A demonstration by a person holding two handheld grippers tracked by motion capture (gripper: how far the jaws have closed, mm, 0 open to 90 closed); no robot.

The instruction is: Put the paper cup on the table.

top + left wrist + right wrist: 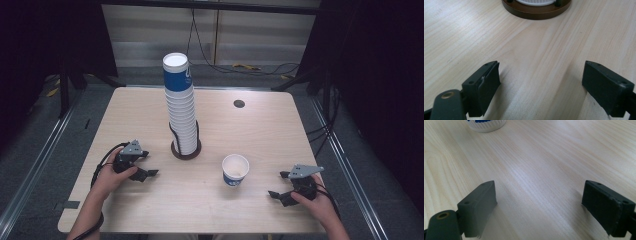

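A tall stack of white paper cups [181,110], the top one blue and white, stands in a round brown holder [186,151] at the table's middle. One single blue-and-white cup [235,170] stands upright to the right of the holder. My left gripper [150,165] rests low on the table left of the holder, open, nothing between its fingers [486,85]; the holder's base [536,11] lies just ahead of it. My right gripper [279,185] sits right of the single cup, open and empty, with that cup's bottom [486,126] ahead at upper left.
The light wooden table [260,130] has a small dark round hole [239,103] at its far right. Black cables [210,60] run over the floor behind the table, and metal rails line both sides.
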